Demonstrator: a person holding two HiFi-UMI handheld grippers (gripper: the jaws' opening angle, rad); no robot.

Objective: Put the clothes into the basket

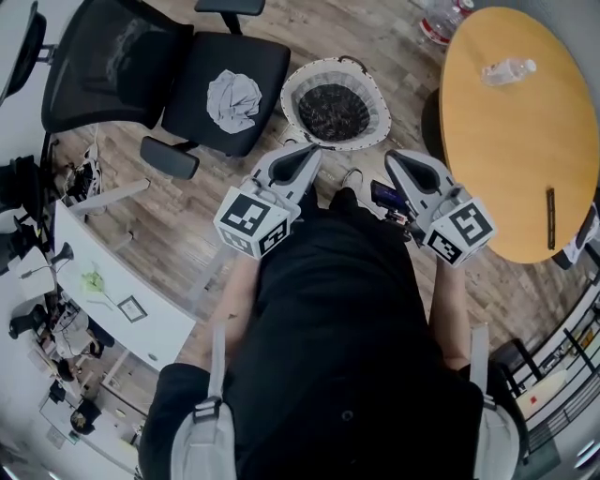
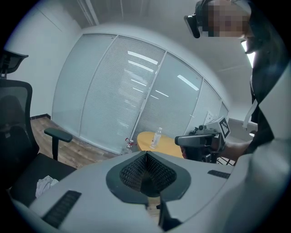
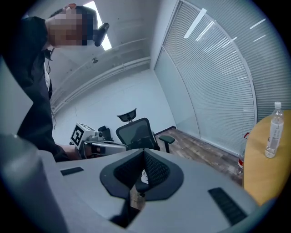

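Your left tool (image 1: 307, 152) and right tool (image 1: 396, 157) are closed, empty; open one before reaching the chair's (image 1: 202, 70) garment (image 1: 234, 100).

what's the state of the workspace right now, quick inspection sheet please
surface: wood-plank floor; black office chair; round table
job's things: pale garment crumpled on the chair seat; basket on the floor beside the chair, dark inside, contents unclear
clutter: water bottle lying on the round table; dark stick near the table's edge; second bottle on the floor
grippers: left gripper and right gripper point toward the basket, fingers together, nothing held
cables: what looks like a tangle by the white desk
surroundings: glass wall with blinds
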